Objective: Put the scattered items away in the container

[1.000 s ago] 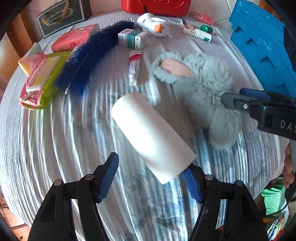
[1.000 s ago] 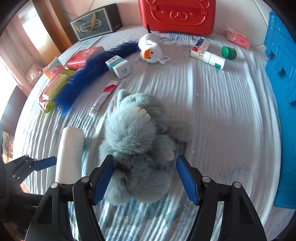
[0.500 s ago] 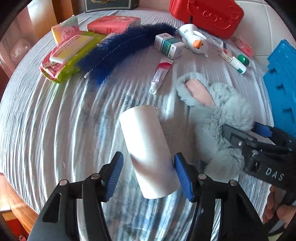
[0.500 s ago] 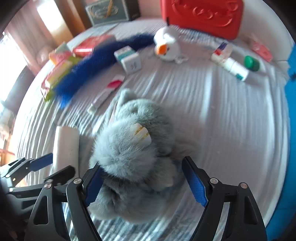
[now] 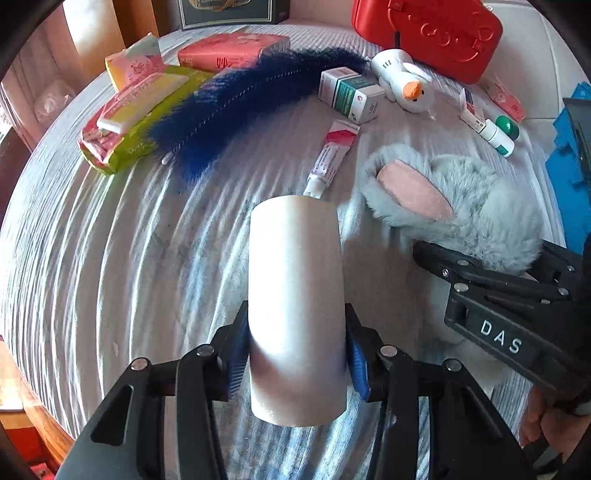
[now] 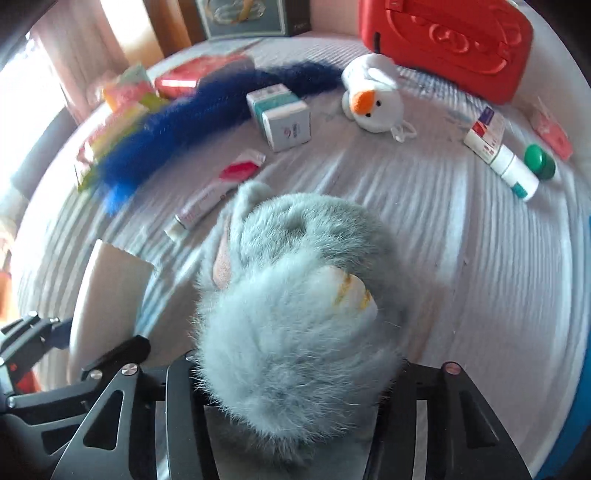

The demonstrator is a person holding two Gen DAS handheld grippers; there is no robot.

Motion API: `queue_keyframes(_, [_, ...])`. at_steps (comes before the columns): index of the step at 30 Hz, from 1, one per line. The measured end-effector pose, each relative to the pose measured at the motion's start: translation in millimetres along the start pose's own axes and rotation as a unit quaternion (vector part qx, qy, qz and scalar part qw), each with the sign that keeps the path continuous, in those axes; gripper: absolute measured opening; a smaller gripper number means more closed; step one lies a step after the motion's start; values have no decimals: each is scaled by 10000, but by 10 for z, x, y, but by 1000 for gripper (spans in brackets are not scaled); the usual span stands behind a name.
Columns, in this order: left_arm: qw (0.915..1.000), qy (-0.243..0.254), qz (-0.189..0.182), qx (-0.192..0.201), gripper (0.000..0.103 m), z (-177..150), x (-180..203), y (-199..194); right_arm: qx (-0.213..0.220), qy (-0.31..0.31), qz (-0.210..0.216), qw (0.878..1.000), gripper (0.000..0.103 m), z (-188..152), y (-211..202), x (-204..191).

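A white roll lies on the striped cloth, and my left gripper straddles its near end. Its jaws are closing and the blue pads press against the roll's sides. To the right lies a grey plush toy with a pink ear. In the right wrist view my right gripper is down over the plush. Its jaws are closing too, with the fingertips buried in the fur. The blue crate stands at the far right edge.
Behind lie a blue feather duster, wipes packs, a medicine box, a tube, a white duck toy and a green-capped bottle. A red case stands at the back. The table edge runs along the lower left.
My left gripper rolled to line up with the roll and its jaws closed onto it. My right gripper came down over the plush and its jaws narrowed into the fur.
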State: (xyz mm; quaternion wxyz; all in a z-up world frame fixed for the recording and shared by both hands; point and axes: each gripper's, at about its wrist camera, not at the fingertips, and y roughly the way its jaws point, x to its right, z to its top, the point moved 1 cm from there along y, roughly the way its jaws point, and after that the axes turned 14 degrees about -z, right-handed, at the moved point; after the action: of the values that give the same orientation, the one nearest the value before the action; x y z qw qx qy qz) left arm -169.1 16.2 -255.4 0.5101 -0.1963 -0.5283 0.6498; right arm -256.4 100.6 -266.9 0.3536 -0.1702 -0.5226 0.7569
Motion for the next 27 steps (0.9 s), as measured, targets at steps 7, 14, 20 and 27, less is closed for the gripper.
queue_keyframes(7, [9976,402,35,561,45,104,43,-538,621,539,372,9959,47,1,-463,86])
queue_keyframes(14, [9903,838,-134,1097,45,358,240,-1033,1277,662,120,9895,47,197,-1135,96])
queue_keyframes(20, [9772,1314,-492,1592,45,496,534,-1514,1912,874,-336,9771,47,284,-1907,238])
queue_keyframes(27, [9564,1824,-1062,2019,45,696,1155,-2114,2540,1276,-901,9545,47,239,-2934,781])
